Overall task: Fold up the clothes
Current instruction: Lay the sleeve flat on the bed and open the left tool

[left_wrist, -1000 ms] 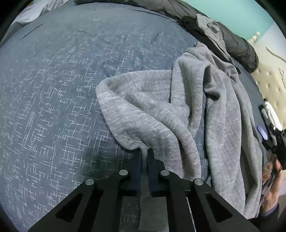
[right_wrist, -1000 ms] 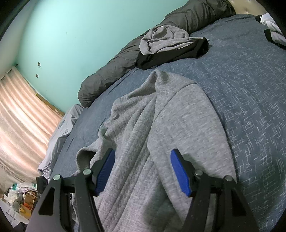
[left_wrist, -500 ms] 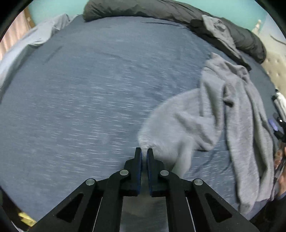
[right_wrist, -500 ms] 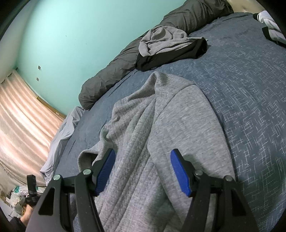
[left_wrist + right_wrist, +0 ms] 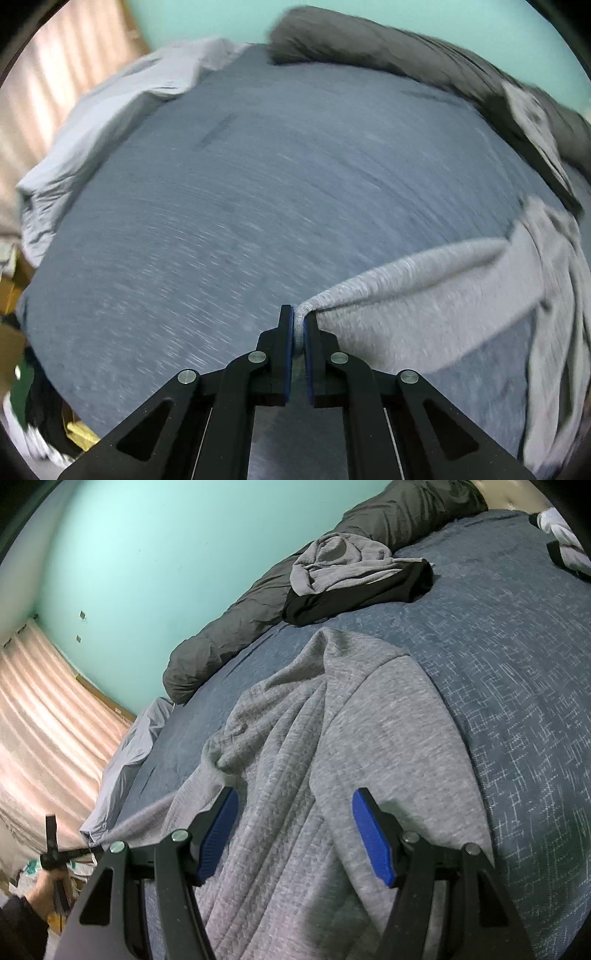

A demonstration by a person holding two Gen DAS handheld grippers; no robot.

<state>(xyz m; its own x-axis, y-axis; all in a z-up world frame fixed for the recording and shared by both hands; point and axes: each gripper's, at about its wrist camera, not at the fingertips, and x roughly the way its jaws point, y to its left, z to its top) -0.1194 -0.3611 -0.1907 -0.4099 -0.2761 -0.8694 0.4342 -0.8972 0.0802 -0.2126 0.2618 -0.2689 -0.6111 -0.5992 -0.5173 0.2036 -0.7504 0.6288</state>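
Observation:
A grey knit garment (image 5: 332,760) lies rumpled on the blue bed cover (image 5: 517,664). My left gripper (image 5: 298,325) is shut on one end of it, a sleeve-like strip (image 5: 424,295) that stretches taut to the right toward the rest of the garment (image 5: 554,332). That gripper also shows at the far left of the right wrist view (image 5: 51,856), held in a hand off the bed's edge. My right gripper (image 5: 295,830) is open, its blue pads either side of the garment's body, just above it.
A grey and black clothes pile (image 5: 351,579) lies against a dark rolled duvet (image 5: 240,627) along the teal wall. A pale sheet (image 5: 110,122) hangs at the bed's far corner. A white and black item (image 5: 565,542) lies at the right. Curtains (image 5: 44,731) stand on the left.
My left gripper has pulled the garment's end leftward and away across the bed, drawing it out into a taut strip. My right gripper has stayed open over the garment.

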